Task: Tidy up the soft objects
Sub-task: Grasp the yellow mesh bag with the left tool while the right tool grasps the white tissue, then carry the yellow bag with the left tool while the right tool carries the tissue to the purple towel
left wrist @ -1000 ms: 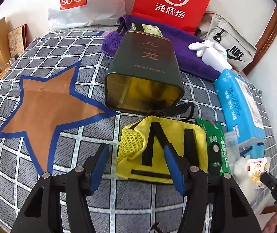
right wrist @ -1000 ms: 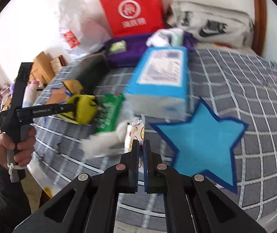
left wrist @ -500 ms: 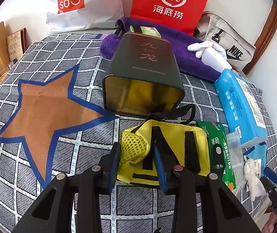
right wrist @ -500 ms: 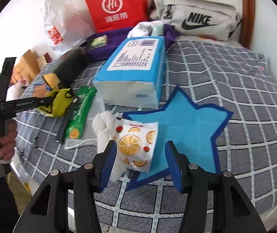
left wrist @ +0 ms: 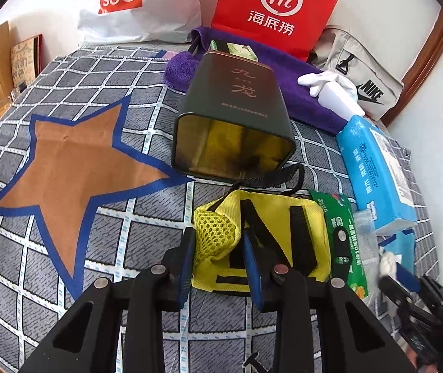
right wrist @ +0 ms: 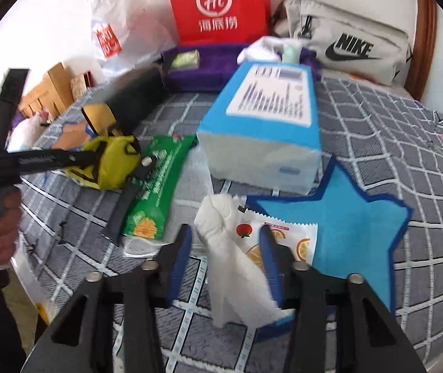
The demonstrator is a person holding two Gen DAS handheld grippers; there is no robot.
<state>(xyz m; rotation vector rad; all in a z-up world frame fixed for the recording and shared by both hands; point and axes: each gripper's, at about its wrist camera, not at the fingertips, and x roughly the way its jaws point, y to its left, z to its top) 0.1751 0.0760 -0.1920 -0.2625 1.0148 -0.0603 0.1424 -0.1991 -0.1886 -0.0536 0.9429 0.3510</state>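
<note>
On the checked bed cover lies a yellow pouch [left wrist: 283, 217] with black straps. My left gripper [left wrist: 218, 233] is closing, and its blue pads pinch the pouch's bunched mesh corner. The right wrist view shows the same grip on the pouch [right wrist: 112, 161]. My right gripper [right wrist: 225, 233] is low over a crumpled white tissue [right wrist: 230, 267], which lies between its closing jaws with a gap at the left pad. An orange-print snack packet [right wrist: 296, 239] rests on the edge of the blue star [right wrist: 355, 223]. A brown star [left wrist: 72, 168] lies to the left.
A dark tin [left wrist: 234, 118] lies on its side behind the pouch. A green packet [right wrist: 156, 186] and a blue tissue pack [right wrist: 268, 124] sit between the grippers. A purple towel [left wrist: 299, 99], red bag [left wrist: 277, 9], white shopping bag [left wrist: 137, 3] and grey Nike bag [right wrist: 345, 46] line the wall.
The left jaws narrowed from wide apart onto the pouch's mesh corner. The right gripper let go of the snack packet, opened, shifted left over the white tissue and began narrowing.
</note>
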